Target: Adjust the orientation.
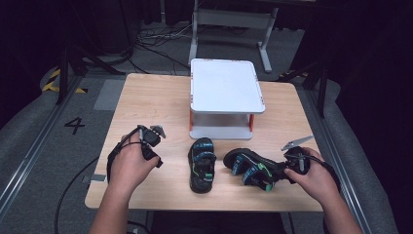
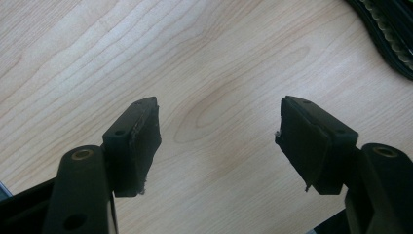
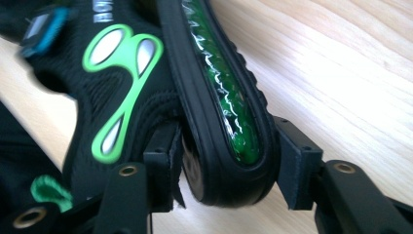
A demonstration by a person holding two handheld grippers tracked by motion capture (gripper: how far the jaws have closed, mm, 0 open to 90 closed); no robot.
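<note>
High view: a wooden counter (image 1: 146,102) carries two black sandals with green and blue trim and one white two-tier stand (image 1: 226,97) with orange posts at the far centre. The left sandal (image 1: 202,164) lies flat on its sole at the near centre, just in front of the stand, toe pointing away. The right sandal (image 1: 251,167) lies to its right, tipped onto its side, near but apart from the first. Two grippers are present, one in each hand. The left gripper (image 1: 157,146) rests over bare counter left of the left sandal, not touching it. The right gripper (image 1: 272,176) meets the heel end of the right sandal.

Left gripper view: the two fingers (image 2: 136,141) stand wide apart with only wood grain between them; an edge of a sandal sole shows at the upper right corner.

Right gripper view: the two fingers (image 3: 297,163) bracket the rounded end of the right sandal's sole, one against the strap side and one against the green tread side, pressing on it. The sandal is held on edge, tread facing right.
</note>
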